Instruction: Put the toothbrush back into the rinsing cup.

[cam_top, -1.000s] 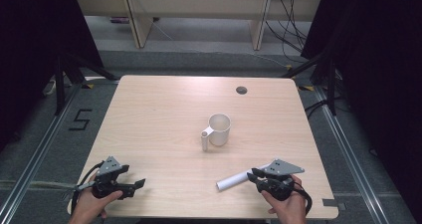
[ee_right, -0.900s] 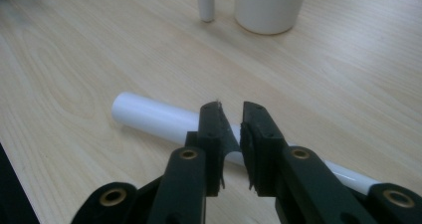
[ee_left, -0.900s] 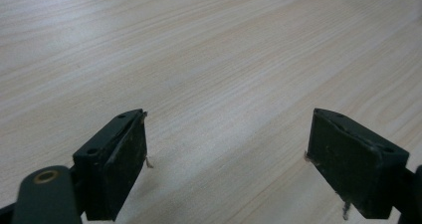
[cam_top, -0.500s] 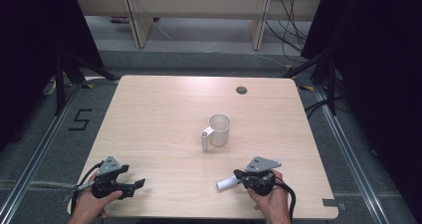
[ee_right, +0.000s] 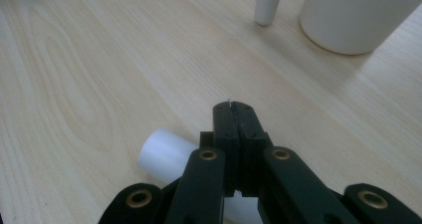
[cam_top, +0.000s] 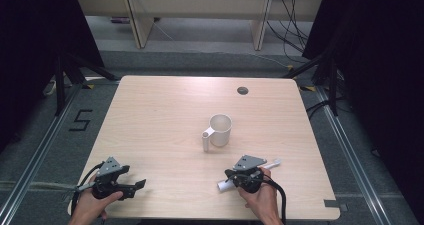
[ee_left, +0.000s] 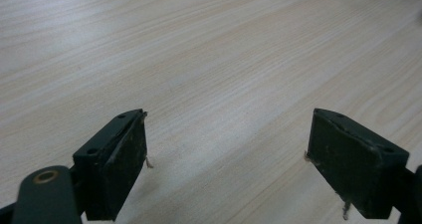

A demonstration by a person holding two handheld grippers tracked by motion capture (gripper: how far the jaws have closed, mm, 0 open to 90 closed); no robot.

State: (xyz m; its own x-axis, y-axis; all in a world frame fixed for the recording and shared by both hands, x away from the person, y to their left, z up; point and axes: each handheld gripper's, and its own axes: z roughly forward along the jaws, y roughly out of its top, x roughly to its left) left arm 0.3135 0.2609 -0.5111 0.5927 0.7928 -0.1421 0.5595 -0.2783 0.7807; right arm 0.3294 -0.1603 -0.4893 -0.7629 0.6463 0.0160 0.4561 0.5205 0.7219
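Lower right of the frame: right gripper [cam_top: 235, 177] hovers over a white tube [cam_top: 224, 185], jaws pressed together, holding nothing. Lower left: left gripper [cam_top: 134, 186], jaws wide, empty. Mug [cam_top: 219, 130] stands centre tabletop [cam_top: 150, 120]. Likely step: approaching the tube; next, open the jaws.

I see a pale wooden counter [cam_top: 150, 135] with a dark round hole [cam_top: 242, 90], perhaps a cable port, near its far edge toward the right corner.
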